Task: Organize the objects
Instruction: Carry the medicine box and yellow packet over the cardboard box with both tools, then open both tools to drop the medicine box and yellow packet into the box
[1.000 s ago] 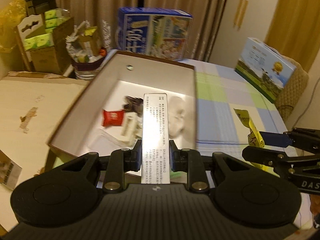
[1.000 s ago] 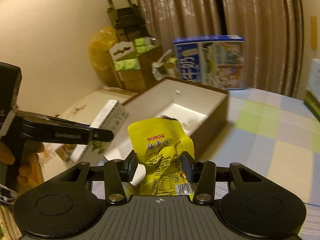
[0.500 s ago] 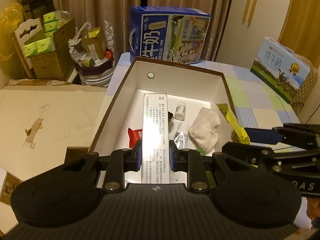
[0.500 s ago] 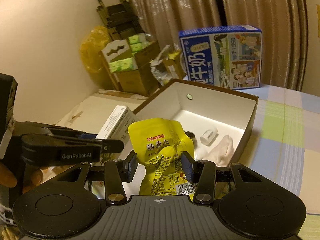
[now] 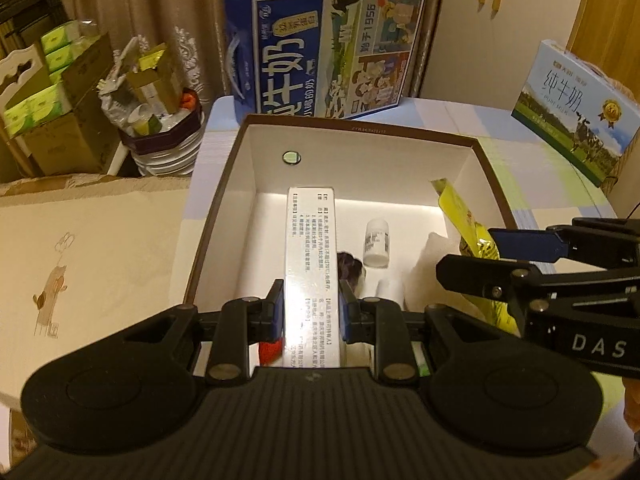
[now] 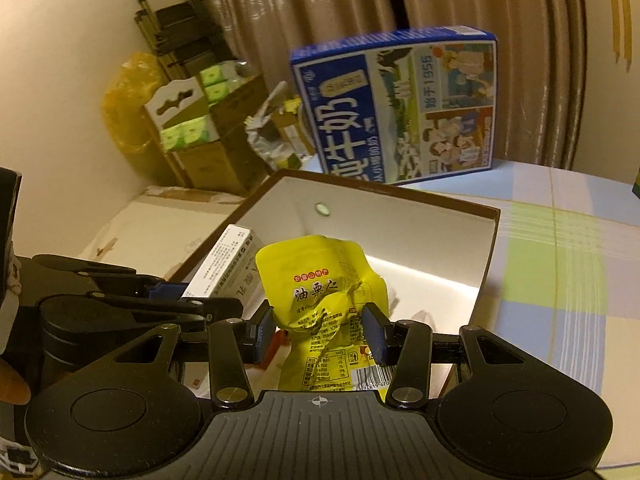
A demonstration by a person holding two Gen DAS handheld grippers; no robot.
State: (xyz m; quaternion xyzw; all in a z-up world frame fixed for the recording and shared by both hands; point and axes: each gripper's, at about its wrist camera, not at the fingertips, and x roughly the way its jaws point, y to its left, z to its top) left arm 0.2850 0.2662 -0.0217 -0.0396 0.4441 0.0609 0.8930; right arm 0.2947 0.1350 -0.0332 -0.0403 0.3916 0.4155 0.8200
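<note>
Carton (image 5: 310,264): long, narrow, white with black print, sitting clamped between the blue pads of the left gripper (image 5: 310,312) and hanging over the open storage box (image 5: 224,200).
Snack pouch (image 6: 324,304): yellow, crinkled foil, being pinched by the right gripper (image 6: 318,330), also over the box.
Risks: both grippers are crowding one opening, so they may be knocking together; the carton, dropping endwise, may be landing on the small white bottle (image 5: 377,242) or leaning against the wall; the pouch may be catching the rim.
</note>
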